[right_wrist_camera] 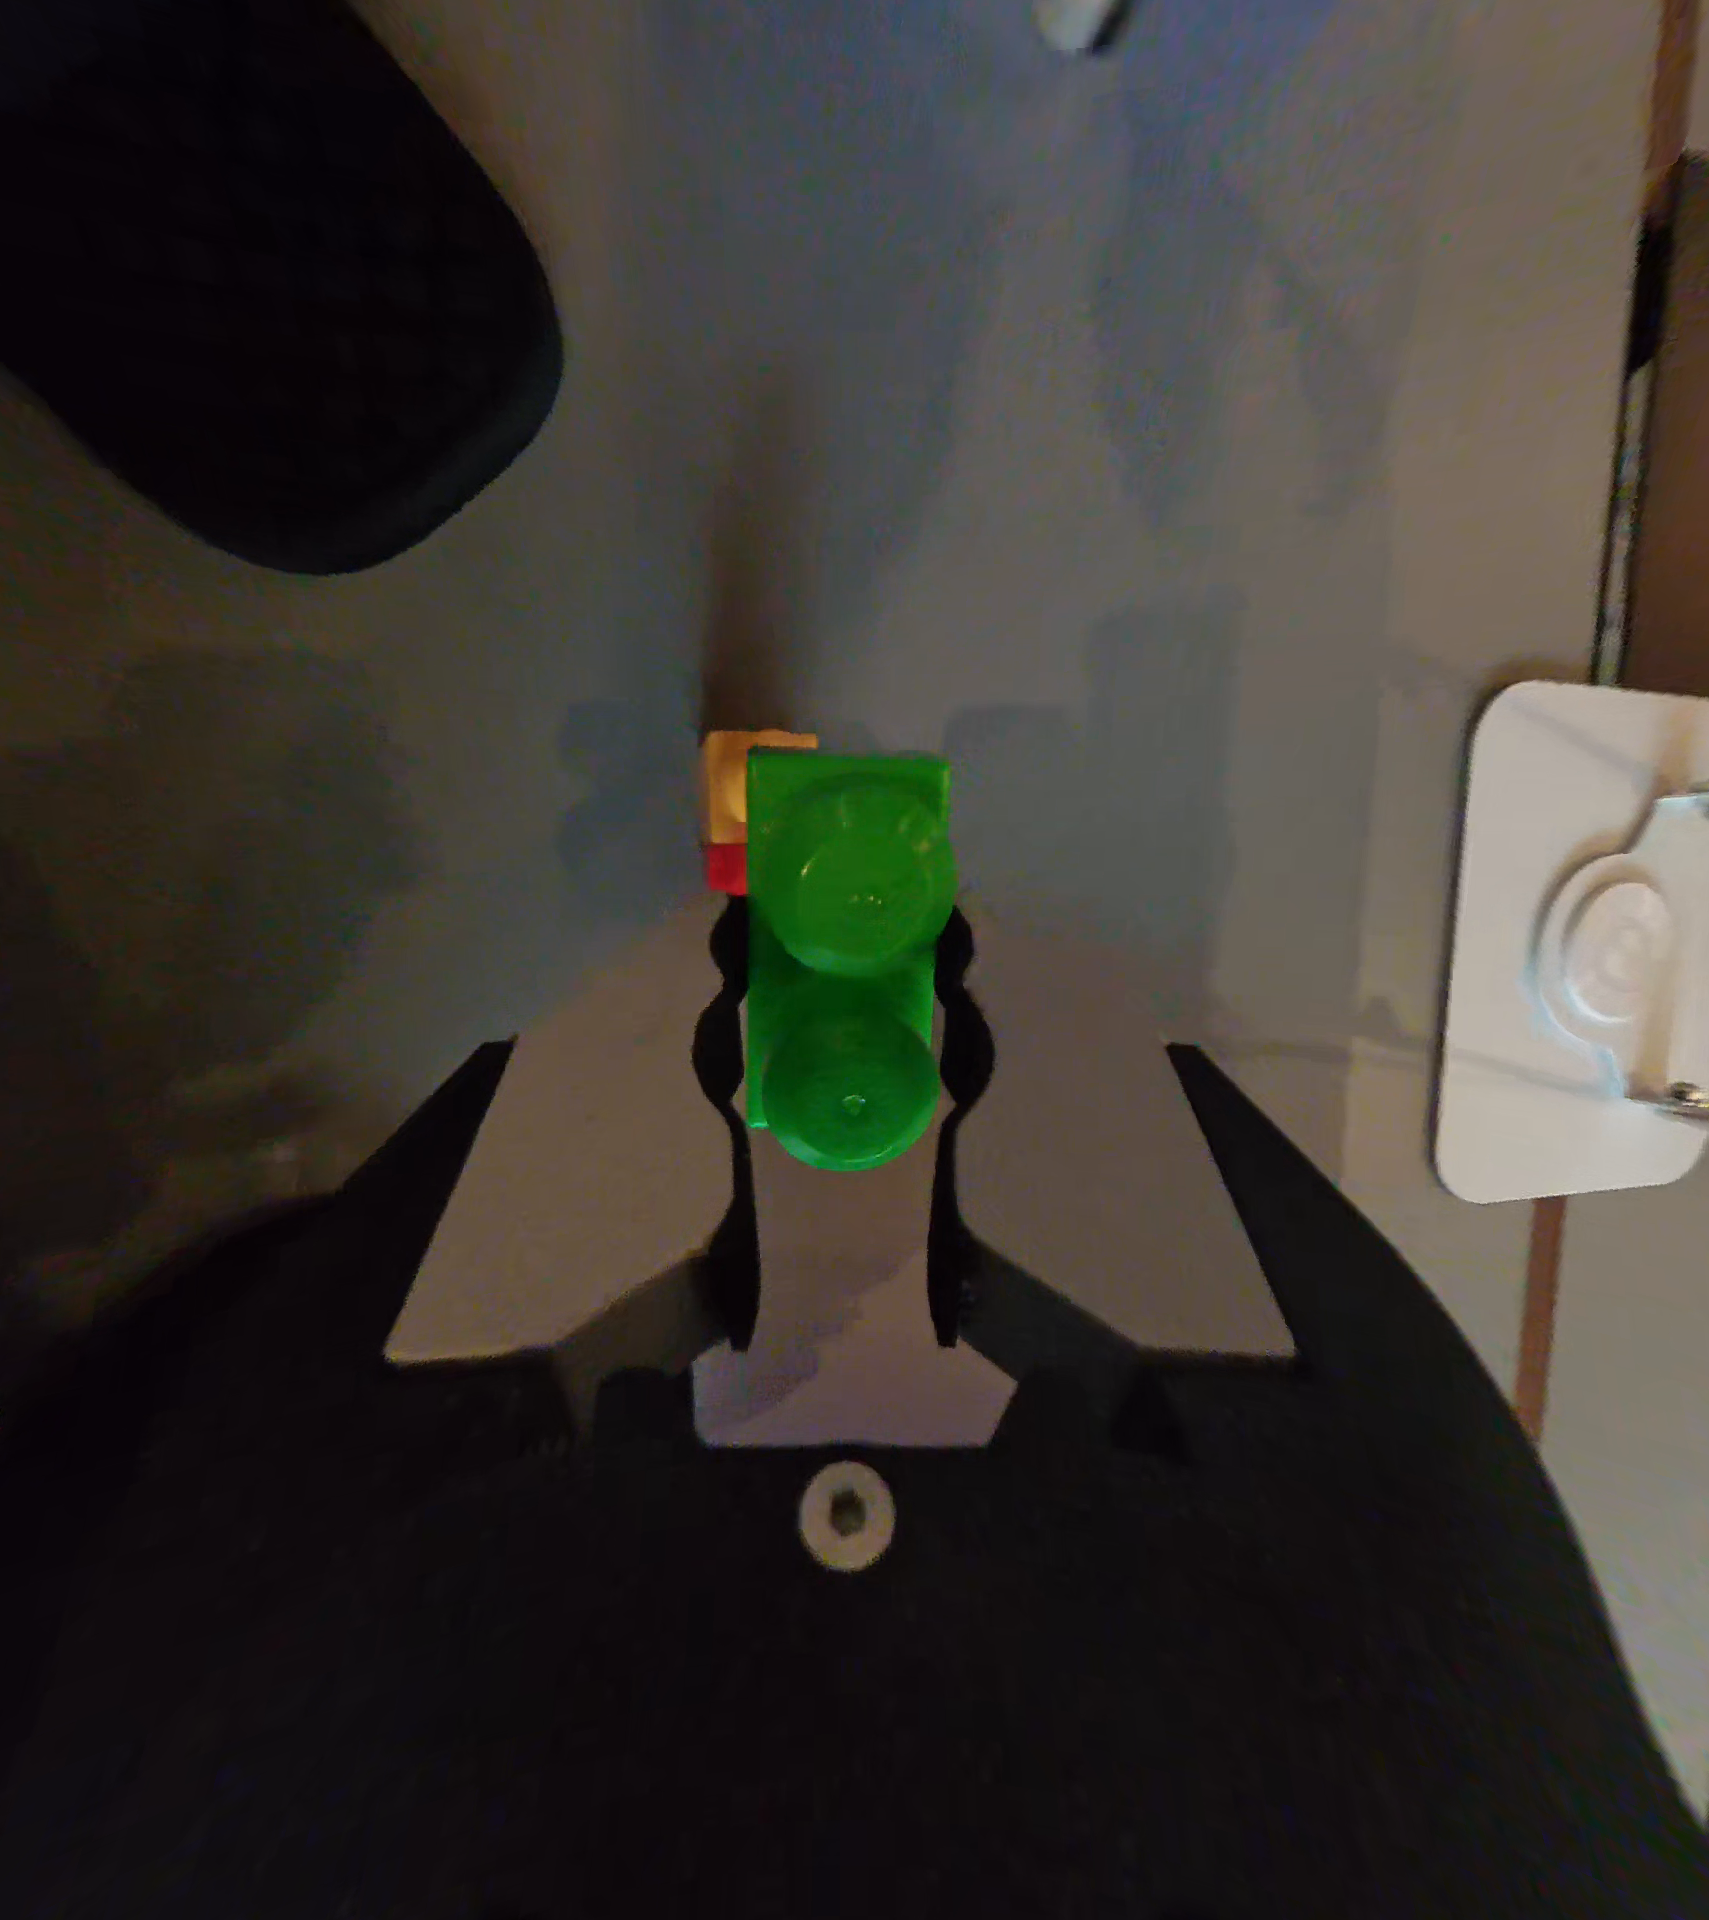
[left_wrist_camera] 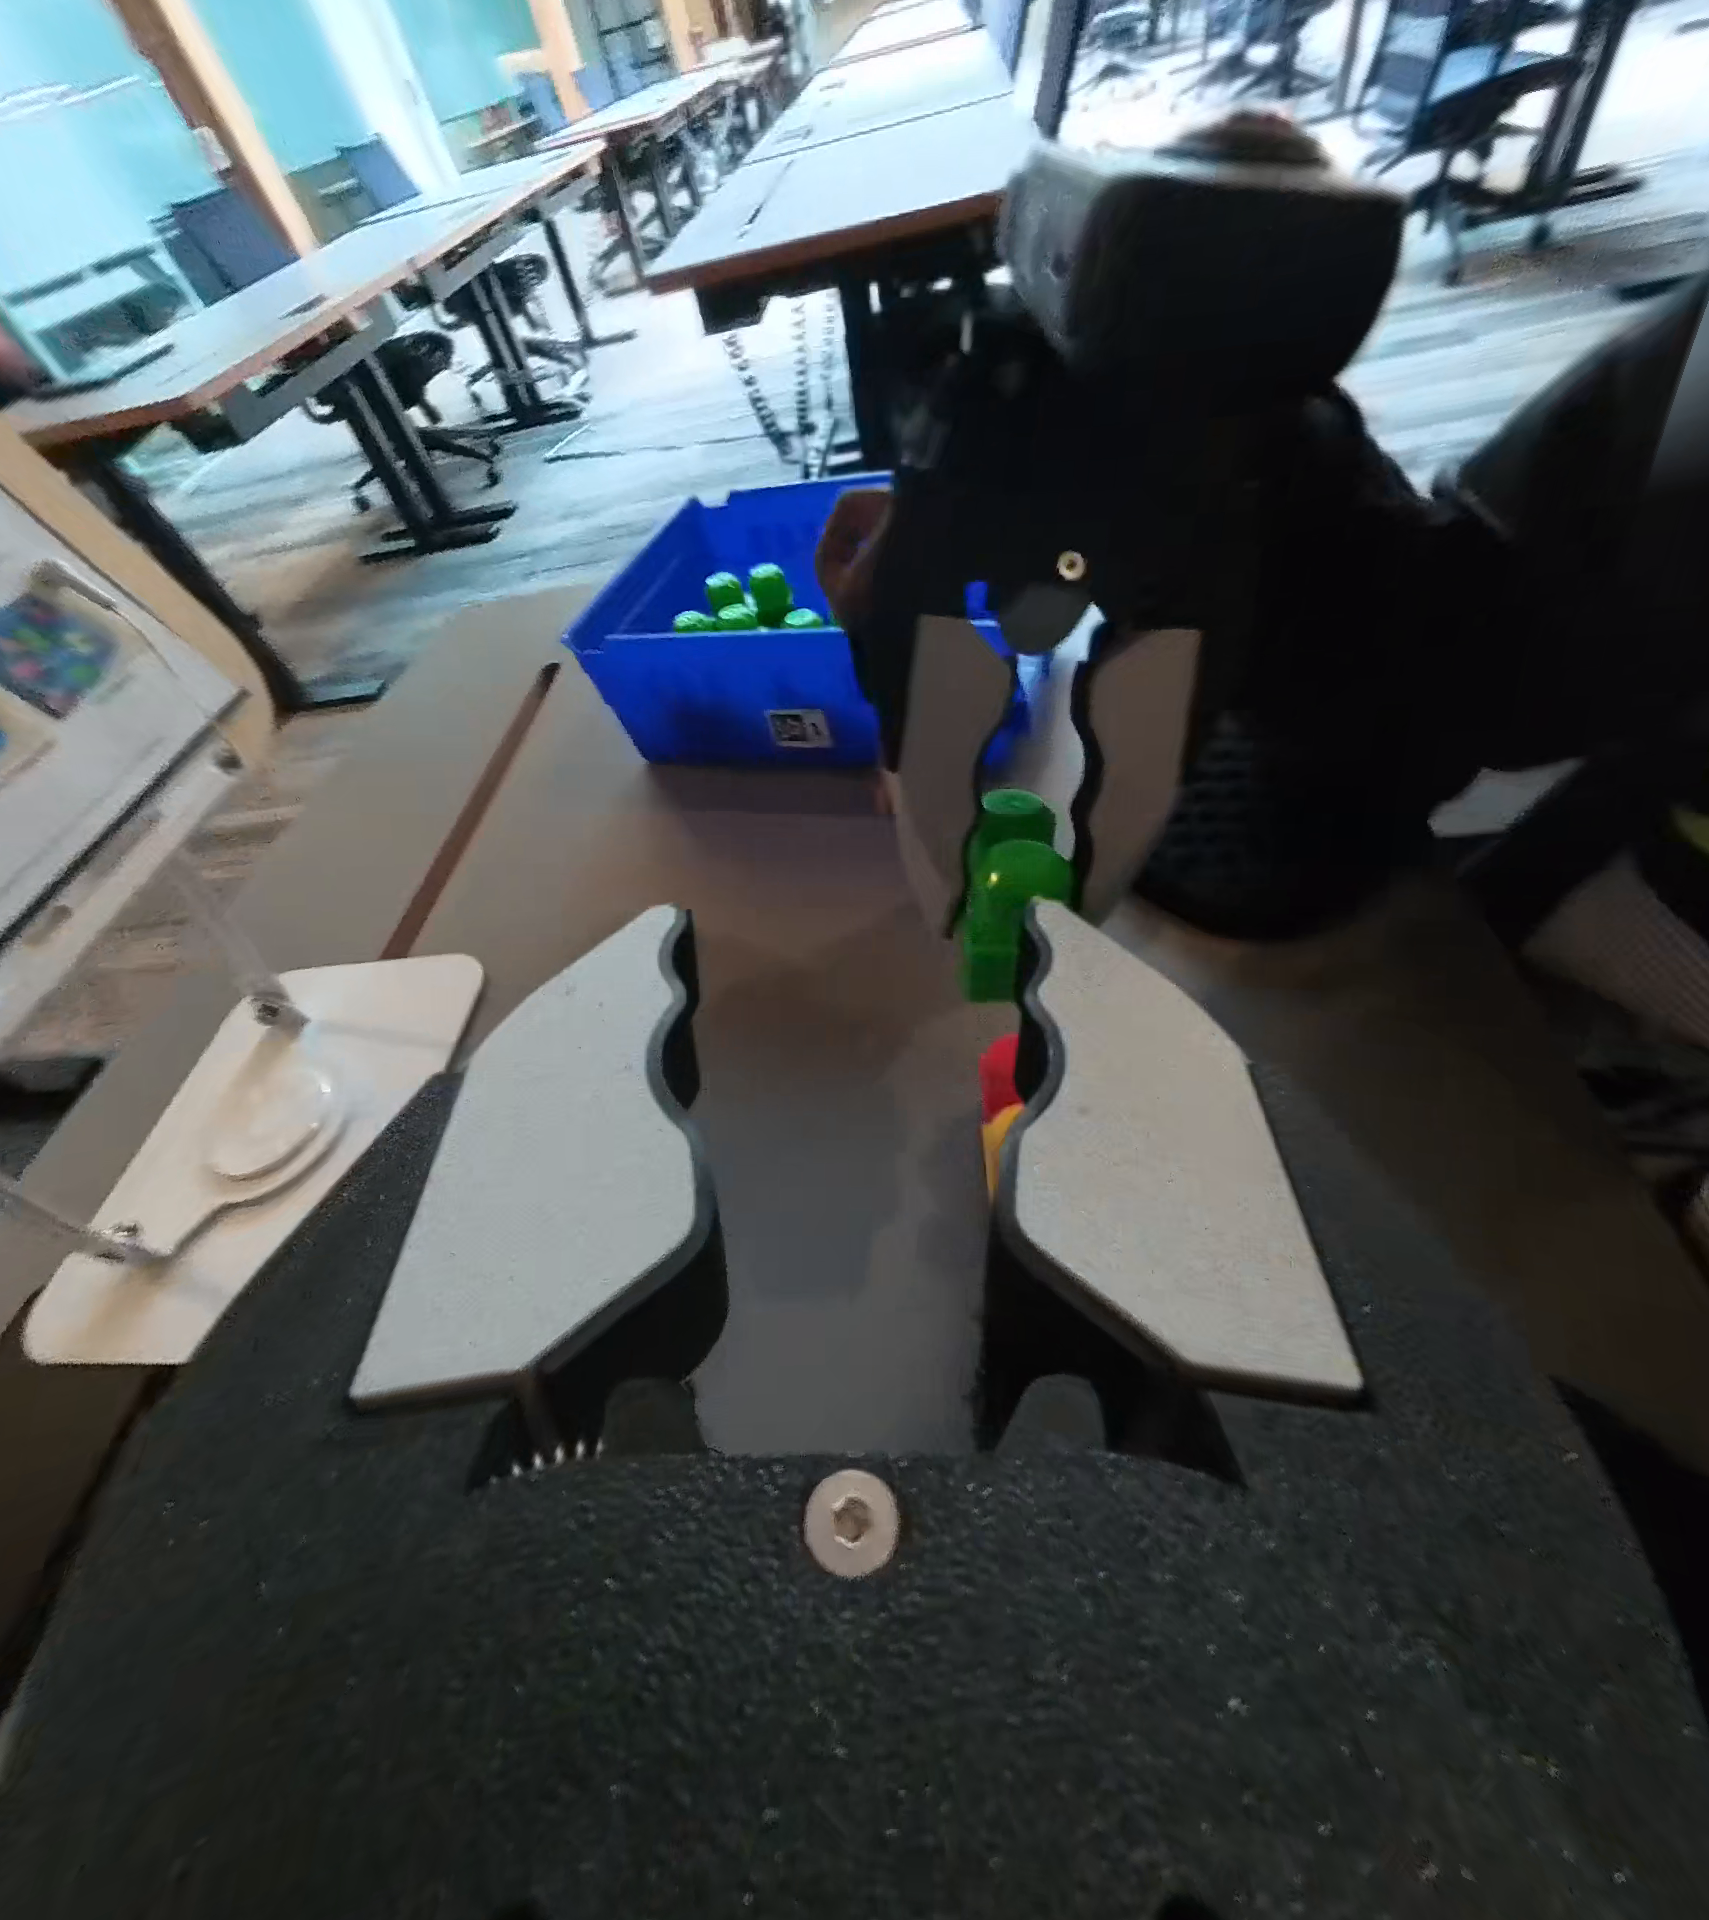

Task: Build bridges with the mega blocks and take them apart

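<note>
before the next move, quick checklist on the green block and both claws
1. Right claw shut on green block: ok.
2. Green block seated on the red block and yellow block below: cannot tell.
3. Left claw open and empty: ok.
4. Left claw clear of the stack: not ok, its finger crowds the blocks.
5. Blue bin within view, more green blocks inside: ok.

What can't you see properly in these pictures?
- Red block and yellow block: left wrist view, mostly behind the left gripper; right wrist view, under the green block.
- Blue bin: its right side hidden by the right gripper.
- Whether the green block touches the blocks below: cannot tell.
</note>
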